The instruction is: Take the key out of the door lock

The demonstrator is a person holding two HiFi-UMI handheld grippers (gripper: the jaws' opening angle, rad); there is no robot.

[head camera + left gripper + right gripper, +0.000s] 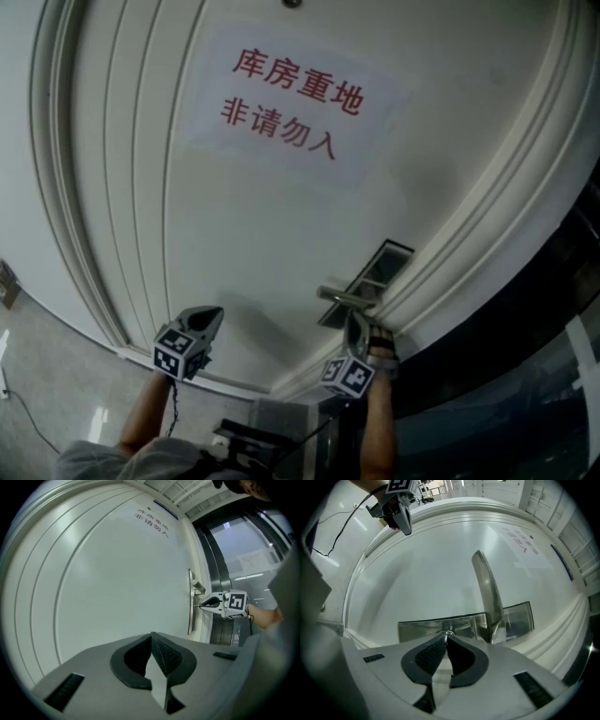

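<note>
A white door (272, 234) carries a metal lock plate (419, 627) with a lever handle (486, 590). The small metal key (448, 633) sticks out of the plate below the handle. My right gripper (446, 638) is level against the plate, shut on the key's head. From the left gripper view the same grip shows side-on, the right gripper (202, 604) touching the lock plate (190, 618). My left gripper (151, 635) hangs off to the left, facing bare door panel, its pads together with nothing between them. In the head view the left gripper (214, 314) and right gripper (354, 321) are both low.
A paper sign (291, 103) with red characters is stuck high on the door. Raised mouldings (94, 244) frame the panel. Right of the door frame stand a dark glass wall and metal posts (234, 573). A cable (337, 531) trails on the floor behind the left hand.
</note>
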